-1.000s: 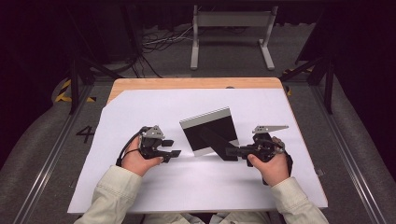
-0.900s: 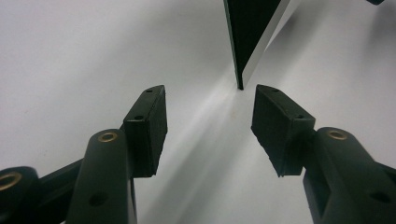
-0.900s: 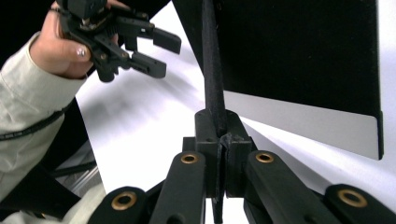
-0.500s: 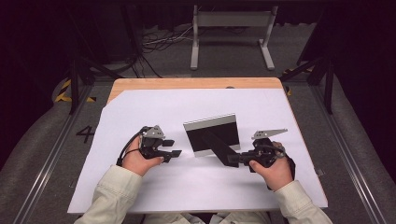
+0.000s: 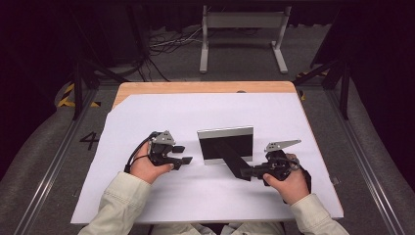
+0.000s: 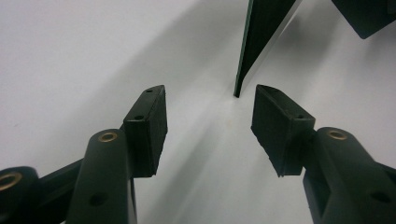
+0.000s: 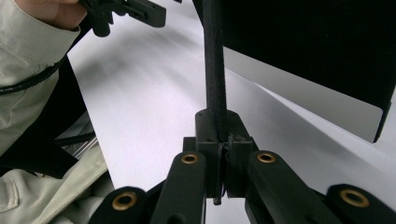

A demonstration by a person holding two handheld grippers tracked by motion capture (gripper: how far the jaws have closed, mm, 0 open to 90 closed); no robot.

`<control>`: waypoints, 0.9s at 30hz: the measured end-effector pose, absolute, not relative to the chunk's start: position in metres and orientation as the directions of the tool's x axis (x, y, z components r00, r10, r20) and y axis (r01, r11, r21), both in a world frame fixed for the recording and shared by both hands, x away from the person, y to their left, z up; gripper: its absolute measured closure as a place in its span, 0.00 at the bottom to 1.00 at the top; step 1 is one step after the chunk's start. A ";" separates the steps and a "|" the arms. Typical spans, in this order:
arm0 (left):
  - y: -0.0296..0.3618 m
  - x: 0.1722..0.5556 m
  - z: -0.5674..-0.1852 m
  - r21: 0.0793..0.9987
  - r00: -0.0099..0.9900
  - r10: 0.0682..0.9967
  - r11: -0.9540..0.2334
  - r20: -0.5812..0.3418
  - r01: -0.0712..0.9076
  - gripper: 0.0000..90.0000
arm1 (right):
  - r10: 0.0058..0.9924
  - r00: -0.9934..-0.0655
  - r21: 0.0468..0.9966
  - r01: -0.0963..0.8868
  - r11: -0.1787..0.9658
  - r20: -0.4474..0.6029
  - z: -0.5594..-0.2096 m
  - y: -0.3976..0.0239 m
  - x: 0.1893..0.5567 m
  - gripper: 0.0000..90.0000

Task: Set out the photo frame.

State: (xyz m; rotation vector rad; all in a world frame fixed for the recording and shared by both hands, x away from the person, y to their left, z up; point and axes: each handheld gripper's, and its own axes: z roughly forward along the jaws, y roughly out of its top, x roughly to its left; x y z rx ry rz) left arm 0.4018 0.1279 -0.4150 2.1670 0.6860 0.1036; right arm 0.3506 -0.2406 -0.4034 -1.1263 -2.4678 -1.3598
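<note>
Since the earlier frames the right gripper (image 5: 250, 172) had drawn back toward the person and swung the picture frame (image 5: 226, 144) round, so that it stood squarer to the table edge, while the left gripper (image 5: 181, 154) had hardly shifted.

Nearest, in the right gripper view, the jaws were pressed tight on the thin black stand leg (image 7: 215, 79), which ran straight up from between them to the frame's dark back (image 7: 317, 42). The frame therefore stood just ahead of the right jaws, its pale border (image 7: 303, 95) low to their right.

In the left gripper view the jaws stood wide apart and empty, with the frame's near edge (image 6: 247, 51) rising just beyond the gap, a little toward the right jaw and apart from both.

The step in hand looked like setting the frame upright on its leg. The next move probably called for the left jaws to ease forward and close on that edge, steadying the frame before the right let go.

The white sheet (image 5: 147, 117) lay bare all round, with the wooden table edge (image 5: 195, 87) well beyond the frame, leaving ample room.
</note>
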 end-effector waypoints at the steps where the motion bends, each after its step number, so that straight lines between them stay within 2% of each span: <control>1: 0.128 0.402 -0.415 0.749 0.848 0.507 -0.499 -0.157 0.437 0.51 | 0.554 -0.719 0.685 0.652 0.326 0.420 -0.404 -0.241 0.350 0.97; 27: 0.125 0.402 -0.415 0.749 0.852 0.502 -0.503 -0.152 0.430 0.51 | 0.558 -0.726 0.634 0.660 0.403 0.401 -0.417 -0.242 0.345 0.95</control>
